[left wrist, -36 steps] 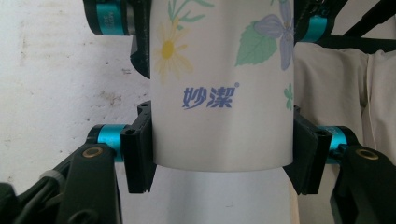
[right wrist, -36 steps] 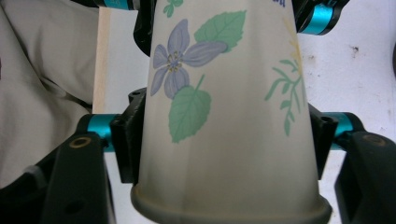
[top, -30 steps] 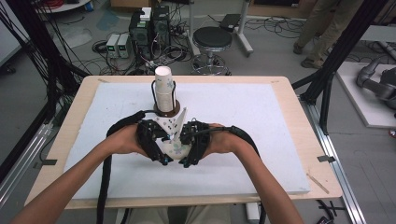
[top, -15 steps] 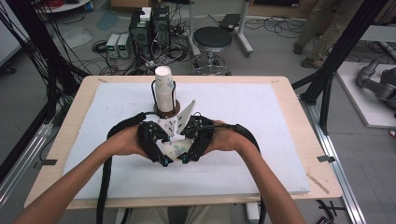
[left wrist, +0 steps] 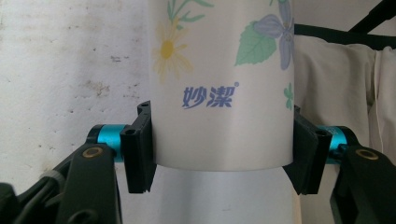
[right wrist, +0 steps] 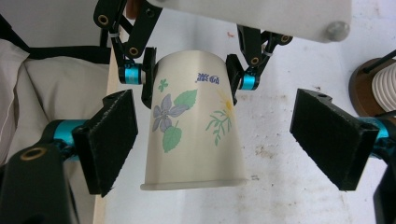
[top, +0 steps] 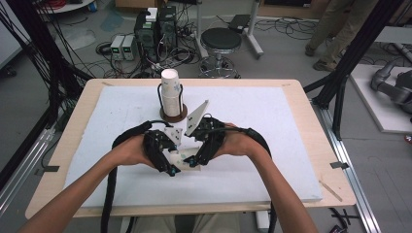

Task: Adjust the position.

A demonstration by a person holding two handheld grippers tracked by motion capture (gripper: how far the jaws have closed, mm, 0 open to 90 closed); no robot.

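Held item: white paper cup printed with flowers, green leaves and blue lettering (right wrist: 194,121), lifted clear of the table between the two tools, near the person's edge.
Cup orientation: in the right gripper view the rolled rim points toward that camera and the closed base points away toward the left tool.
Left tool (left wrist: 219,149): both black jaws press flat against opposite sides of the cup wall near its base, pinching it (contact is plain in the left gripper view, just below the blue lettering).
Right tool (right wrist: 212,142): jaws spread wide, one pad on each side of the cup near the rim; the left pad sits just beside the wall, the right pad stands well apart from it.
Hands: in the high view the left hand (top: 127,151) and right hand (top: 239,143) face each other, tools nearly meeting over the cup.
Table: wooden table with a white padded cover (top: 272,126); the cover shows small stains.
Cup stack: white paper cups stacked upside down in a black wire holder on a round brown base (top: 170,97), standing upright farther from the person than the tools, apart from them.
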